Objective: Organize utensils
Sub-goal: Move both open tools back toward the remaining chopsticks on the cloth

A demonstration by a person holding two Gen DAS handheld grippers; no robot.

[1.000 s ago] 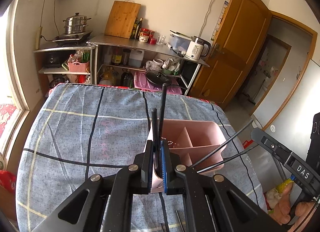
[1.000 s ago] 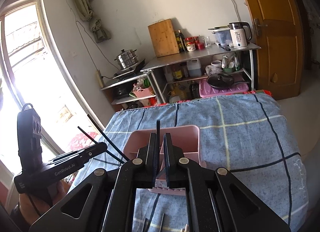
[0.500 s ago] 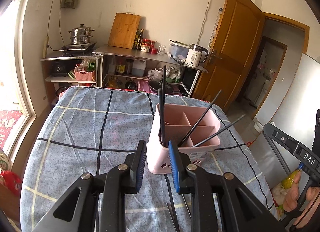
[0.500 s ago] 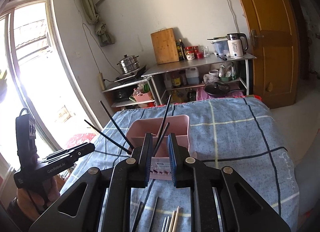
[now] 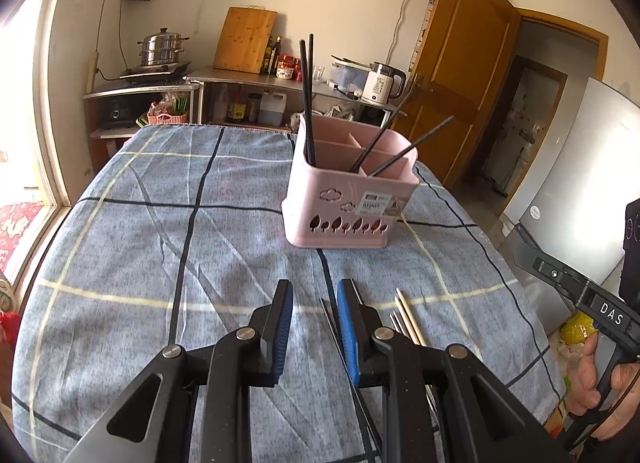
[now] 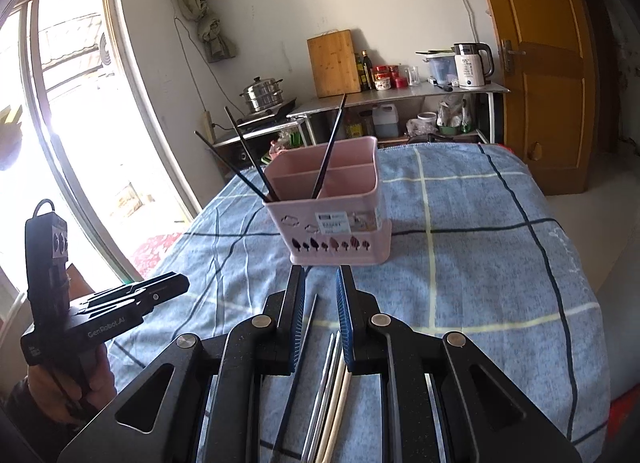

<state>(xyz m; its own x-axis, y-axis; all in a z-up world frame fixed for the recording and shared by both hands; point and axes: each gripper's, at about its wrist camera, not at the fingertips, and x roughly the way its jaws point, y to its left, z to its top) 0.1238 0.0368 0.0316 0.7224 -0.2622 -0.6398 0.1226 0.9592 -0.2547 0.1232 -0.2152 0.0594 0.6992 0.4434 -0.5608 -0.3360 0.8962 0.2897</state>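
L wrist cam: my left gripper (image 5: 312,297) is parted, holding nothing, short of the pink utensil caddy (image 5: 348,199) on the blue plaid cloth (image 5: 160,247); black chopsticks (image 5: 307,99) stand in the caddy; loose chopsticks (image 5: 406,313) lie nearer than it. R wrist cam: my right gripper (image 6: 320,283) is parted, empty, just short of the caddy; loose ones lie under it.

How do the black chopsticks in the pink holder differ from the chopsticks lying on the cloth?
The black chopsticks stand or lean in the pink holder; the loose chopsticks lie flat on the tablecloth. Those in the holder are all black; the loose ones include black, metallic and pale. Neither group is gripped.
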